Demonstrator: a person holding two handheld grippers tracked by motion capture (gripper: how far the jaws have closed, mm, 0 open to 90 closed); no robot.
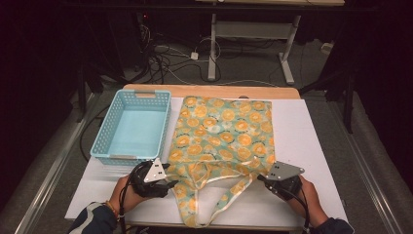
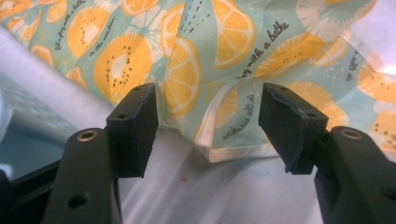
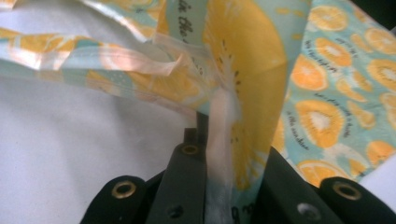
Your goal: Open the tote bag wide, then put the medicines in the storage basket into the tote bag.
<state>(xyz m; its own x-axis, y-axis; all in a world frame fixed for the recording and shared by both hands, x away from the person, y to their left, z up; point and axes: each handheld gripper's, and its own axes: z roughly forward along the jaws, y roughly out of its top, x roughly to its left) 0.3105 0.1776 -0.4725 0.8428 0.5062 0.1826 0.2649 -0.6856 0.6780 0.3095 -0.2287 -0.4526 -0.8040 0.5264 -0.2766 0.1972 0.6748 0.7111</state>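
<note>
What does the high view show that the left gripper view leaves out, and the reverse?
High view alone: the blue basket beside the fabric bag, the bag's looped handles draped toward the near table edge, and the right gripper at the bag's near right corner. Left gripper view alone: the left gripper with jaws apart, a hemmed bag corner lying between them unpinched, plus script printed on the cloth. Both: the orange-slice patterned bag on the white tabletop.
</note>
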